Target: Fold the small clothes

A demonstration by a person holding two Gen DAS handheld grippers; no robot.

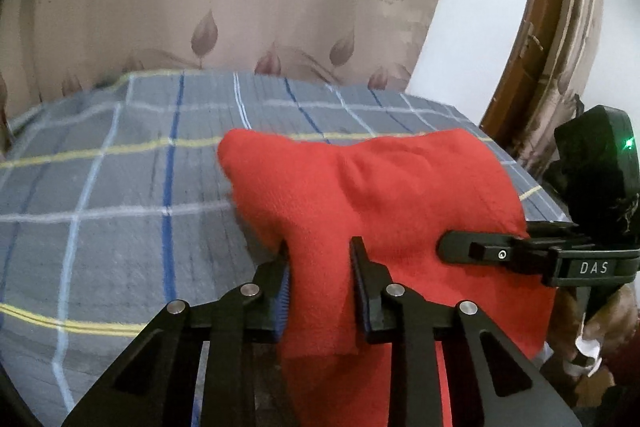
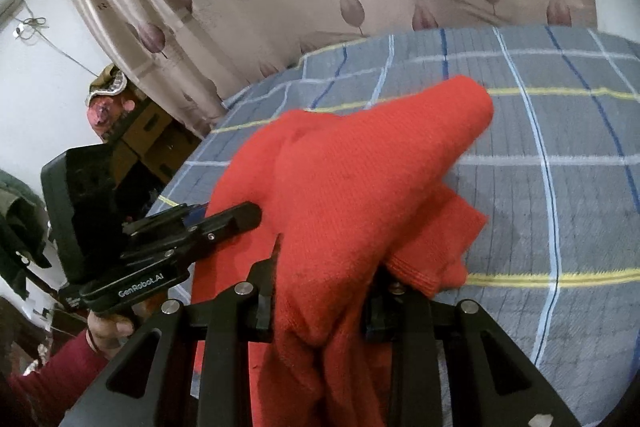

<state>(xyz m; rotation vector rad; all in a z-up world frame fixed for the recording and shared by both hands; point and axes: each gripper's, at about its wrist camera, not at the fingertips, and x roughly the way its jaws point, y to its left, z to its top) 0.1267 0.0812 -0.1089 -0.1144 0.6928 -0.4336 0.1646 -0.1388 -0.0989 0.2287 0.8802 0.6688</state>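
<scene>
Both your grippers, left (image 1: 320, 287) and right (image 2: 320, 291), are clamped on the red garment (image 1: 372, 187) above the checked bedcover (image 1: 120, 187); soft, light knit, so grip its edges.

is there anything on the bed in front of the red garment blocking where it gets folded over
Nothing visible does. The red garment is pinched in both the left claw and right claw, and the checked bedcover beyond it shows only bare fabric up to the curtain.

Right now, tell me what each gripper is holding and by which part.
Both hold the red garment: the left gripper pinches a raised fold near its edge, the right gripper a bunched fold beside it.
</scene>
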